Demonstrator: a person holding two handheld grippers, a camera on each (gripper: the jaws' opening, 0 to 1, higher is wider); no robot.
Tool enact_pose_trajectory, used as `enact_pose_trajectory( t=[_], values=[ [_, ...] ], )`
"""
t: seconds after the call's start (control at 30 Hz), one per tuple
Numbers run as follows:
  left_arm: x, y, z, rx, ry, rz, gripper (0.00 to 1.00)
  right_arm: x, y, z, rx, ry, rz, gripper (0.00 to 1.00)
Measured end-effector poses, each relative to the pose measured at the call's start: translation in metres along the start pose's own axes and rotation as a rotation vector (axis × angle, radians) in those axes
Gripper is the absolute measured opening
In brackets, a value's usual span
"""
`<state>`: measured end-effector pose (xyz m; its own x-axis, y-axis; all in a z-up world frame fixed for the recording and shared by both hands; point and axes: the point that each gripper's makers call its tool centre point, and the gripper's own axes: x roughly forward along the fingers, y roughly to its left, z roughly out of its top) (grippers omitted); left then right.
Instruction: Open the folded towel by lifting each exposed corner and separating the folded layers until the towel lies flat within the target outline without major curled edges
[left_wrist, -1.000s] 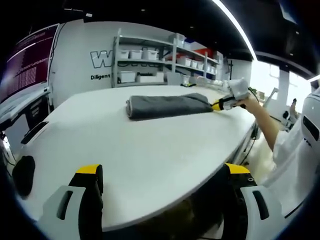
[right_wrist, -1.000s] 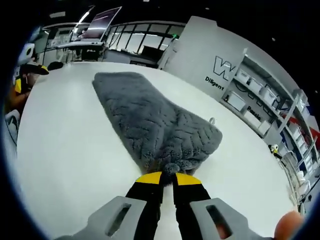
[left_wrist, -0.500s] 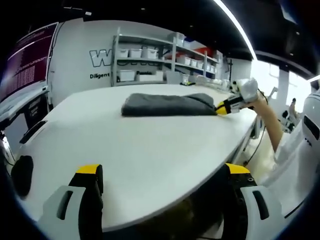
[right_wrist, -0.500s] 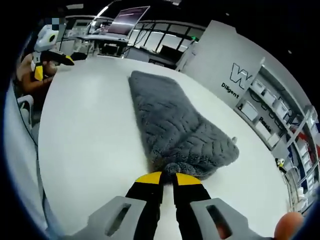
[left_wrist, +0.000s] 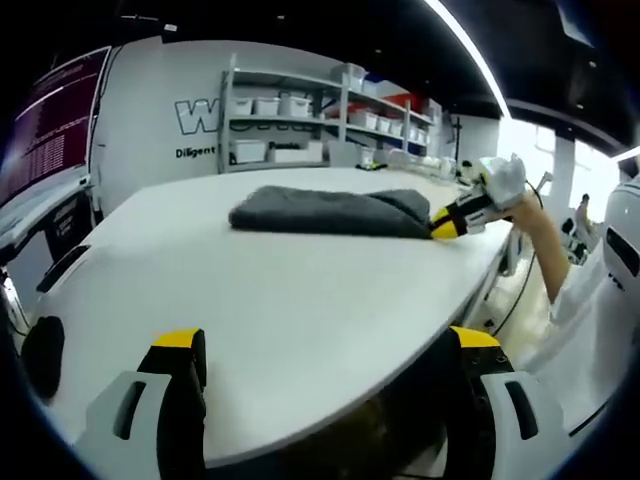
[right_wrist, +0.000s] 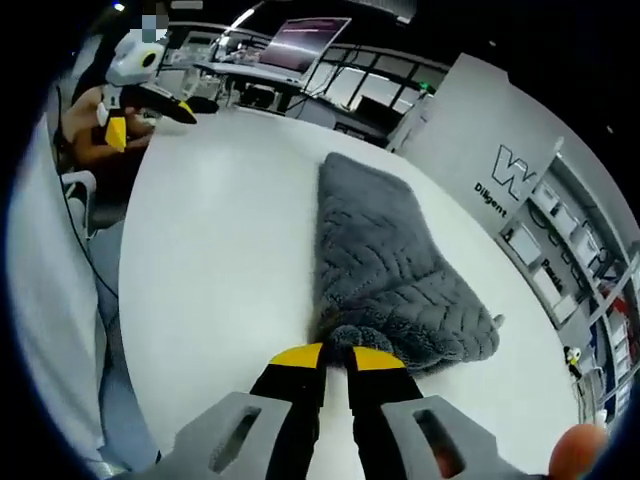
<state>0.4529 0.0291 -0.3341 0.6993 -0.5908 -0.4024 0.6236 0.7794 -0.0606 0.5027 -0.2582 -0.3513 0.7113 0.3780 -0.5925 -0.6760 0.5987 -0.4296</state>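
1 grey towel (right_wrist: 385, 265), folded, on white surface (right_wrist: 220, 250) | right gripper (right_wrist: 336, 357) pinching its corner | left gripper (left_wrist: 320, 345) spread, holding nothing

Grey plush towel (right_wrist: 385, 265) with a herringbone-textured pile, we log it folded into a long narrow bundle, lying flat on the white table (right_wrist: 220, 240), one end bunched and pinched, its far end free and thick-edged (left_wrist: 320, 210).
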Motion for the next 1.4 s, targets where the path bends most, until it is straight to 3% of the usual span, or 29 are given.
enact_pose_trajectory(
  t=[0.53,0.8,1.4],
  values=[
    [0.000,0.002,0.000,-0.001,0.004,0.002,0.97,0.010,0.044,0.032,-0.087,-0.048,0.125,0.05],
    [0.000,0.001,0.001,0.001,0.002,-0.001,0.97,0.018,0.068,0.051,-0.102,-0.111,0.218,0.02],
    [-0.001,0.002,-0.002,0.001,0.008,0.002,0.97,0.040,0.104,0.090,-0.166,-0.178,0.312,0.01]
  ],
)
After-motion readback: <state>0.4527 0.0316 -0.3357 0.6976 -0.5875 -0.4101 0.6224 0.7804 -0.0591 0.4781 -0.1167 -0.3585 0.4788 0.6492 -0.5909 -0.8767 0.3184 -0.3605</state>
